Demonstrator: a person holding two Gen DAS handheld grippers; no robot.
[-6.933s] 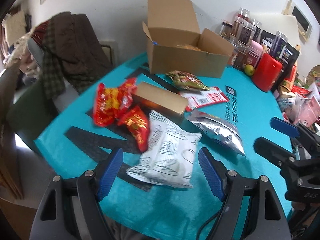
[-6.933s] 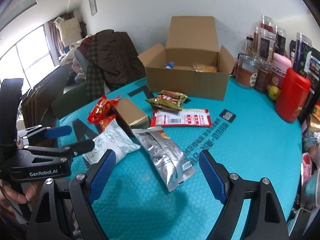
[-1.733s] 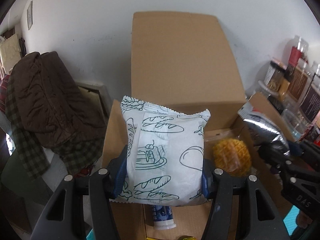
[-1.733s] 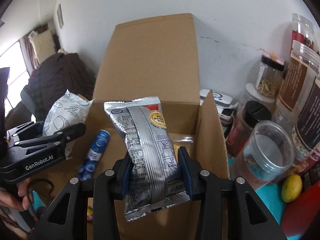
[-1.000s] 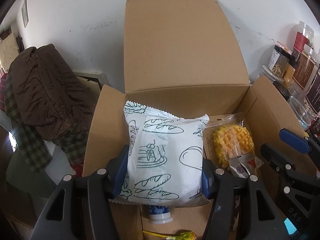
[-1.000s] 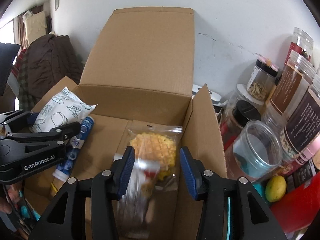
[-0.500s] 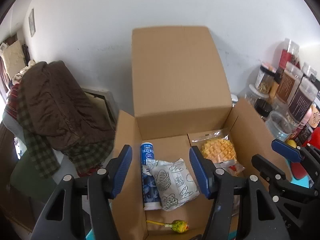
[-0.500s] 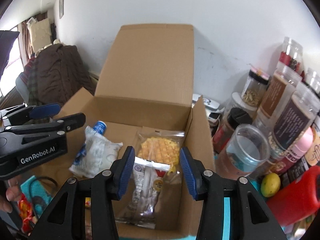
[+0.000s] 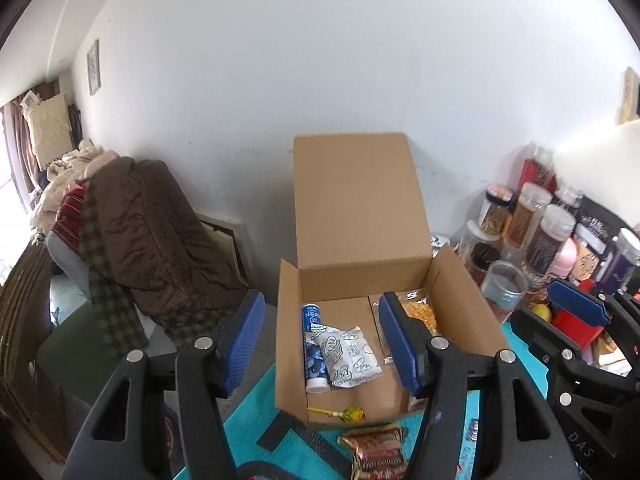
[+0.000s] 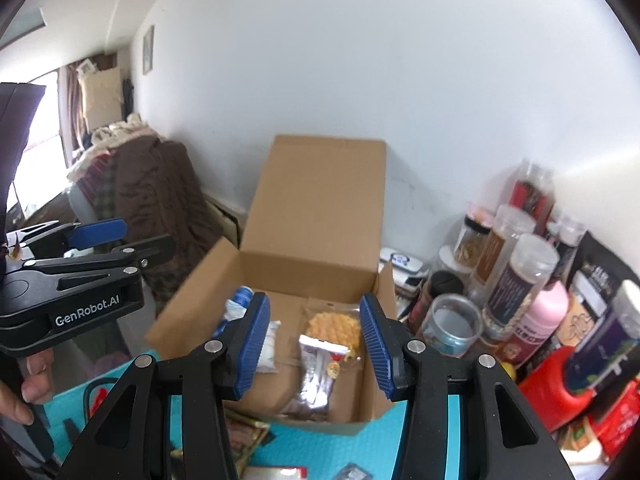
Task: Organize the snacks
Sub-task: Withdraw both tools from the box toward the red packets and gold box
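An open cardboard box [image 9: 464, 304] stands on the teal table against the wall; it also shows in the right wrist view [image 10: 188, 316]. Inside lie a white bread-print packet [image 9: 349, 352], a blue tube [image 9: 314, 350], a lollipop [image 9: 352, 414], a waffle packet [image 10: 334, 330] and a silver packet [image 10: 318, 380]. My left gripper [image 9: 322, 346] is open and empty, raised in front of the box. My right gripper [image 10: 314, 346] is open and empty above the box's near edge. A green-red snack packet [image 9: 376, 454] lies on the table before the box.
Jars and bottles [image 10: 508, 276] crowd the table's right side, with a red container [image 10: 556, 392] and a yellow fruit [image 9: 540, 311]. A brown coat over a chair [image 9: 148, 240] stands left of the table [image 9: 280, 460]. The wall is close behind the box.
Both grippers let go of their packets into the box, the silver one first, then the white one. Both have since drawn back and up, away from the box.
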